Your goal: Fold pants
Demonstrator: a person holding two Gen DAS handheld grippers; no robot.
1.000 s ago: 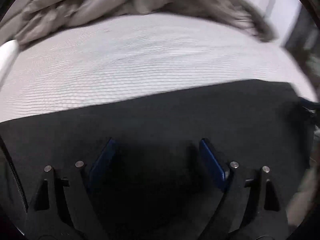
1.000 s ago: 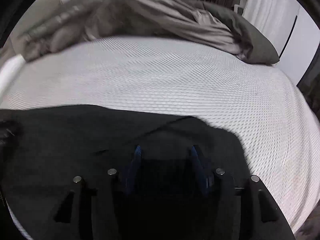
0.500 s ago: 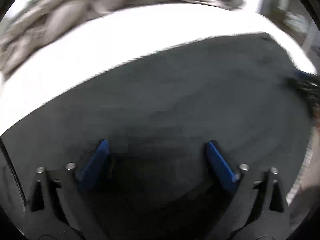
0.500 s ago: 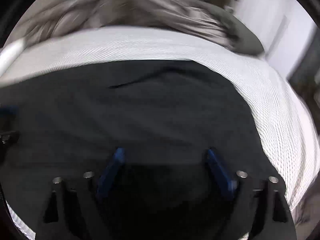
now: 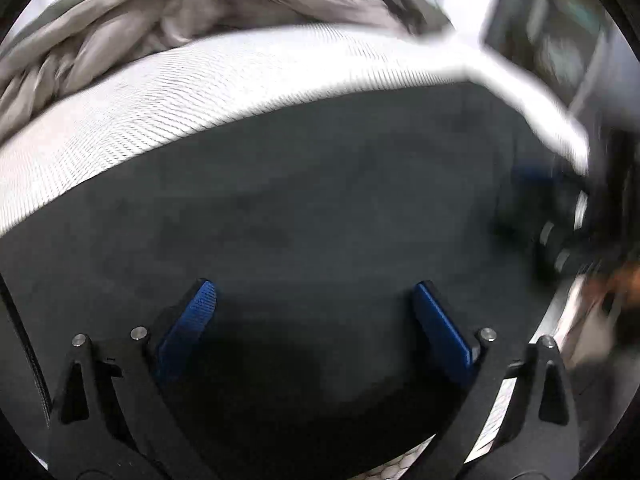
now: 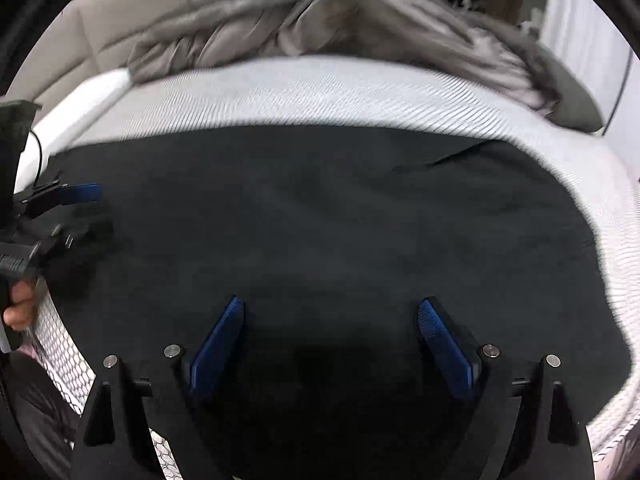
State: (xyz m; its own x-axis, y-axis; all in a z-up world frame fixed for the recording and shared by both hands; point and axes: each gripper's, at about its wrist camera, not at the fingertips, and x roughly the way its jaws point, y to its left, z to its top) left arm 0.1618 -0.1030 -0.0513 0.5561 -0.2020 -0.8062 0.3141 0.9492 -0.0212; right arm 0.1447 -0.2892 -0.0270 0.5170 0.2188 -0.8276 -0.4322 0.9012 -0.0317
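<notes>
Both grippers' jaws, just widened, gape empty over the dark pants [image 6: 320,220], whose near edge they hide.

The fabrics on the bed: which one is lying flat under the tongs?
The black pants, spread flat on the white mattress beneath both open tongs. The grey blanket lies crumpled at the far end.

A bedroom: white mattress [image 6: 320,88] and rumpled grey duvet [image 6: 340,20].

Right gripper [image 5: 560,240] blurred at left-wrist view edge; pants [image 6: 320,220] near edge hidden behind fingers [image 6: 218,344].
</notes>
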